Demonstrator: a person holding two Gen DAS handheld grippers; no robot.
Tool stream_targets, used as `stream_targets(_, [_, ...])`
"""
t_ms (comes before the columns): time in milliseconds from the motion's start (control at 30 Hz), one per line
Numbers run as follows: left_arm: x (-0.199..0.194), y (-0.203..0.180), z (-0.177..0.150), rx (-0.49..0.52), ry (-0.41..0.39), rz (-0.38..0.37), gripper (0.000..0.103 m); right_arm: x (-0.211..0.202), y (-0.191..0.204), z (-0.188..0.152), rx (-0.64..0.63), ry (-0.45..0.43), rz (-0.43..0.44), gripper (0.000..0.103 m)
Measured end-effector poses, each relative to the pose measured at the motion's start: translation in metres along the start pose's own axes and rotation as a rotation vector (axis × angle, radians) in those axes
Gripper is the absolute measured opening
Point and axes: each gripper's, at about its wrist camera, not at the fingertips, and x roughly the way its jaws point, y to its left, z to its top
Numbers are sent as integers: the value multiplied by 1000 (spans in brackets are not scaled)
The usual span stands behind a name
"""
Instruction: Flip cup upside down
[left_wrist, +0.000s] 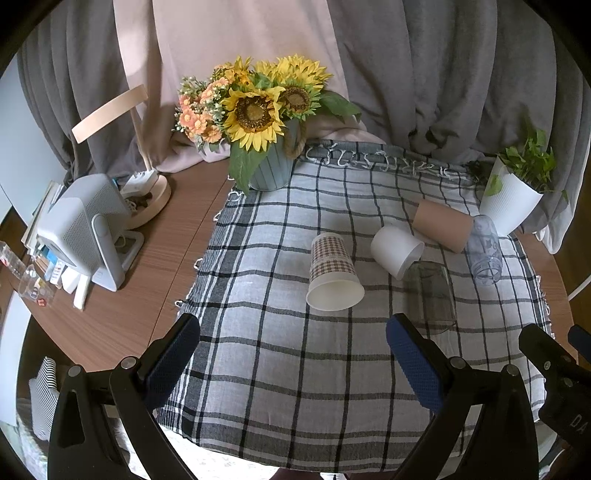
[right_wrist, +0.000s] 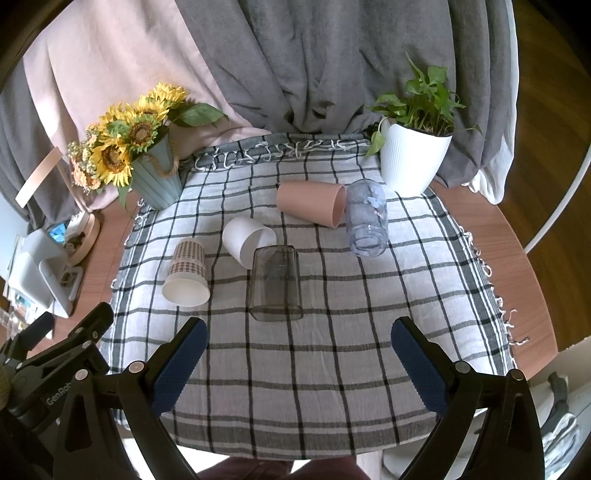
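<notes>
Several cups lie on their sides on a checked cloth (left_wrist: 280, 369) (right_wrist: 314, 369): a plaid paper cup (left_wrist: 332, 271) (right_wrist: 187, 273), a white cup (left_wrist: 397, 251) (right_wrist: 248, 236), a pink cup (left_wrist: 441, 225) (right_wrist: 310, 203), a dark clear glass (left_wrist: 430, 295) (right_wrist: 275, 282) and a bluish clear cup (left_wrist: 485, 249) (right_wrist: 366, 218). My left gripper (left_wrist: 293, 338) is open and empty, hovering near the cloth's front, short of the plaid cup. My right gripper (right_wrist: 299, 339) is open and empty, just short of the dark glass. Part of each gripper shows in the other's view.
A sunflower pot (left_wrist: 269, 166) (right_wrist: 155, 177) stands at the cloth's back left and a white plant pot (left_wrist: 509, 206) (right_wrist: 412, 158) at the back right. A white device (left_wrist: 85, 229) and a lamp base (left_wrist: 151, 199) sit on the wooden table (left_wrist: 155, 266) to the left. Grey curtains hang behind.
</notes>
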Motion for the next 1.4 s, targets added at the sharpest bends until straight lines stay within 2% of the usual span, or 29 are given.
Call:
stream_targets(1200, [10, -1, -1, 3, 13, -3, 103, 5, 1, 3, 0, 5, -1, 100])
stream_targets(1400, [18, -4, 3, 15, 39, -4, 103, 14, 2, 3, 1, 13, -1, 100])
